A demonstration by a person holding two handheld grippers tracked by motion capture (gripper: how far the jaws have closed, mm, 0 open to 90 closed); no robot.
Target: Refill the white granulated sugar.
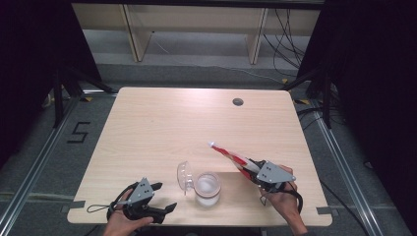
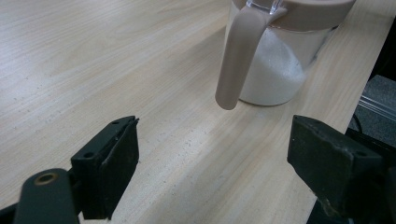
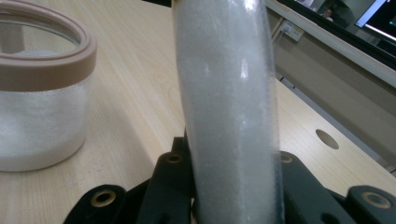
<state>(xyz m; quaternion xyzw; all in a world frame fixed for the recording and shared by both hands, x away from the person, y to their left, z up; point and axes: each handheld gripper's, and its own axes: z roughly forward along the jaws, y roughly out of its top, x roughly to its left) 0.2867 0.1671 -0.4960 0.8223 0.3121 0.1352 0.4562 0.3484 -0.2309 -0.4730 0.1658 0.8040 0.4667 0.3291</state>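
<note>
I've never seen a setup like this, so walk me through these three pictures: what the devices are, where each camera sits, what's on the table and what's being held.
A person sits at a wooden table and holds a hand-operated tool with two black jaws in each hand. The high view looks down from above the person. The other two pictures come from cameras riding on the tools, looking along their jaws.

On the table stands a clear jar with a tan rim, partly filled with white grains, its lid flipped open.

The left gripper is open and holds nothing, with the jar's handle ahead of it. The right gripper is shut on a long tube-like packet, red and white from above, pointing away across the table.
</note>
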